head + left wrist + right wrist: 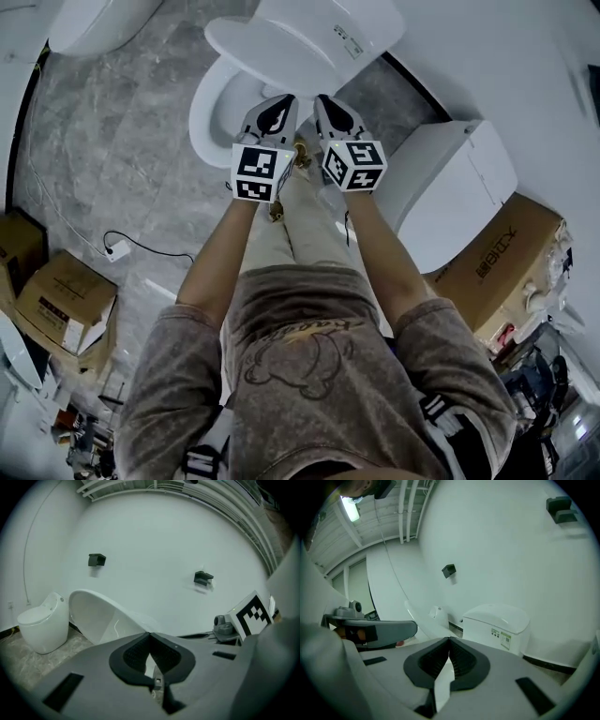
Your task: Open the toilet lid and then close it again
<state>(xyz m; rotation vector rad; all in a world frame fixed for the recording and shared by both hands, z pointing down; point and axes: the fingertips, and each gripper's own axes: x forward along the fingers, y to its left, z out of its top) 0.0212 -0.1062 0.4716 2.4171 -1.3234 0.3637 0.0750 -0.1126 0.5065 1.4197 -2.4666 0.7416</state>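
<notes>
The white toilet [217, 105] stands ahead of me on the grey marble floor, its lid [291, 37] tilted up off the bowl. Both grippers are held side by side just in front of the lid's near edge. My left gripper [284, 100] is shut with nothing between its pads, and so is my right gripper [324, 99]. Whether their tips touch the lid I cannot tell. In the left gripper view the shut left gripper [149, 634] points past the raised lid [101, 616] at a white wall. The right gripper [449, 640] points at the wall too, with no part of the lid ahead of it.
A second toilet [450, 183] stands close on the right, with a cardboard box [511, 253] behind it. A third toilet [94, 23] is at the upper left. More boxes [61, 300] and a cable with a plug [117, 248] lie on the floor at left.
</notes>
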